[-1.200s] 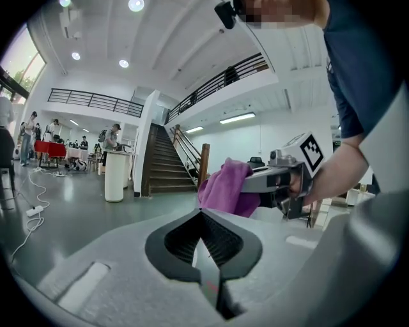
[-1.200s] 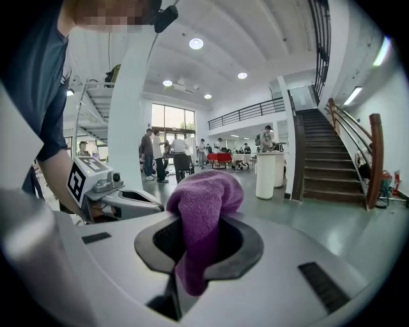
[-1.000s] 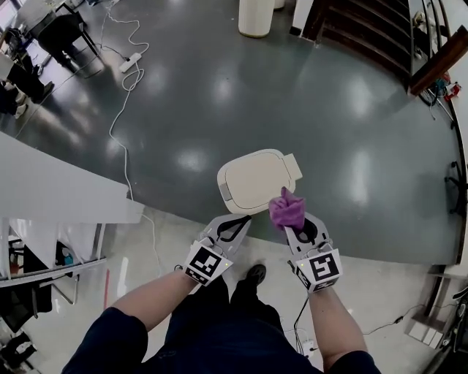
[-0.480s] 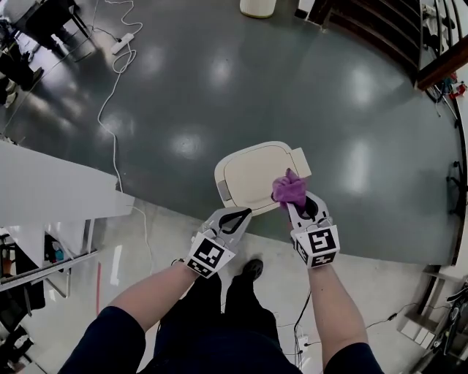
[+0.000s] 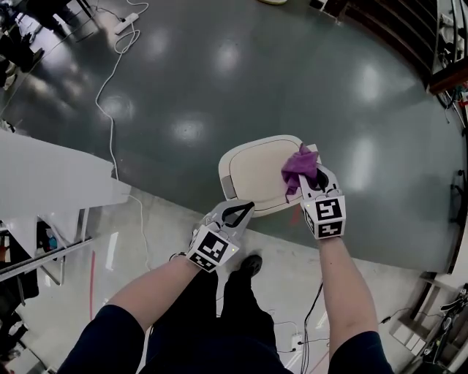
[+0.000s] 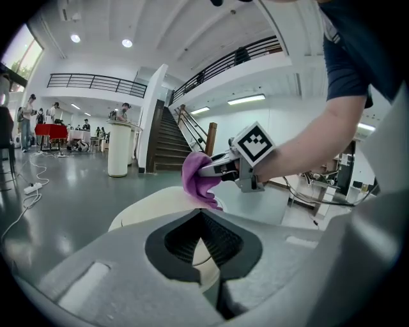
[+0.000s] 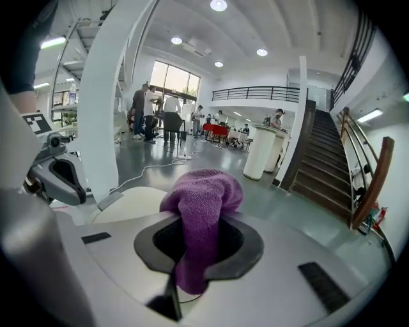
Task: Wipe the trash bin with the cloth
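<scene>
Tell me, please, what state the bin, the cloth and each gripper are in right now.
trash bin: upright on the floor, lid closed.
cloth: bunched up, clamped at one end, lying against the lid's far right part.
right gripper: shut on the cloth.
left gripper: jaws together, nothing between them, by the bin's near edge.

1. Glossy dark grey floor (image 5: pixel 219 88) mirrors the round ceiling lights (image 7: pixel 218 5).
2. A white cable (image 5: pixel 110 124) trails to a power strip (image 5: pixel 126 22) at eleven o'clock.
3. In the right gripper view, a dark staircase (image 7: pixel 326 172) is at three o'clock and tall windows (image 7: pixel 172 80) at eleven.
</scene>
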